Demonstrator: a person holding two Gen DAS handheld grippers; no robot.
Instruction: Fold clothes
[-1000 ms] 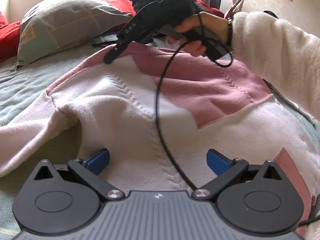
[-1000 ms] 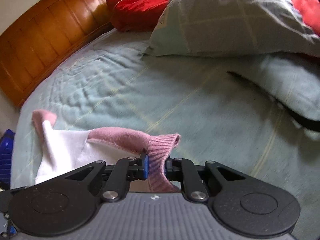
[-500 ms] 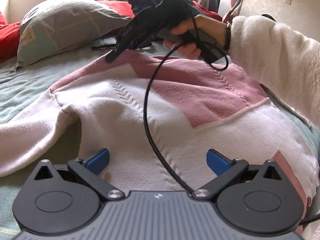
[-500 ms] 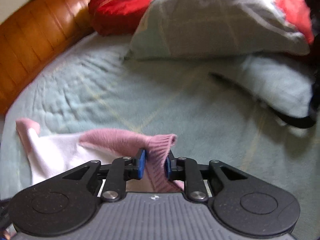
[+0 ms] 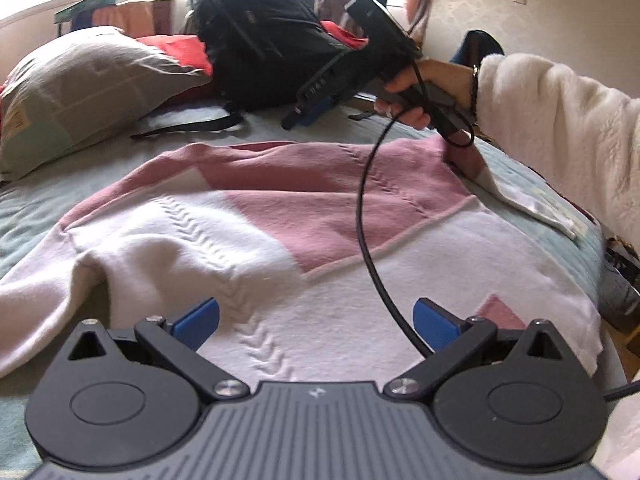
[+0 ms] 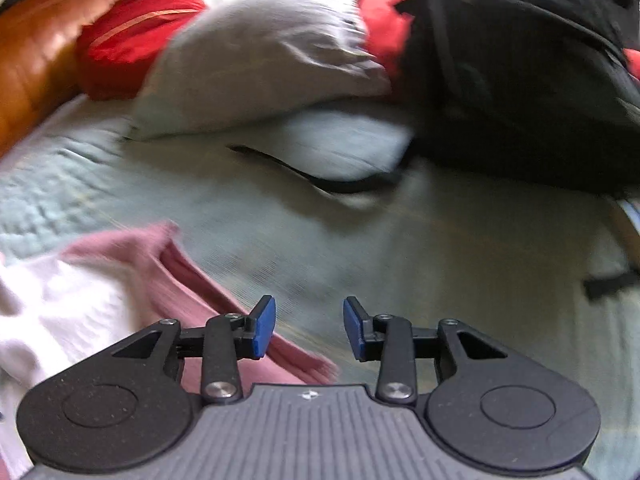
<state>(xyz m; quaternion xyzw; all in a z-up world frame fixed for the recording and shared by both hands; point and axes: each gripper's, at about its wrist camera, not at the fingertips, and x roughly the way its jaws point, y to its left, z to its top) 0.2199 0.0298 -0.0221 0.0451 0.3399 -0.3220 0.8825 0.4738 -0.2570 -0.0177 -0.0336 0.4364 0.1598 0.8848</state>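
A pink and white knitted sweater (image 5: 280, 216) lies spread on the bed, with a sleeve trailing off to the left. My left gripper (image 5: 316, 322) hovers low over its white lower part, jaws wide open and empty. In the left wrist view a hand holds my right gripper (image 5: 298, 118) above the sweater's far pink edge. The right wrist view shows my right gripper (image 6: 309, 330) open with nothing between its blue pads (image 6: 264, 326), and the sweater's pink edge (image 6: 188, 280) lies flat below and left of it.
A grey-green pillow (image 5: 84, 92) and a black backpack (image 5: 276, 52) sit at the far side of the bed, with red cushions (image 6: 136, 36) and a wooden headboard (image 6: 36, 68) behind. A black strap (image 6: 316, 178) lies on the teal quilt (image 6: 400, 264). A white fleece sleeve (image 5: 560, 132) fills the right.
My right gripper opened and let go of the pink ribbed edge, which dropped onto the bed. It then lifted and swung right. The left gripper stayed open over the sweater.
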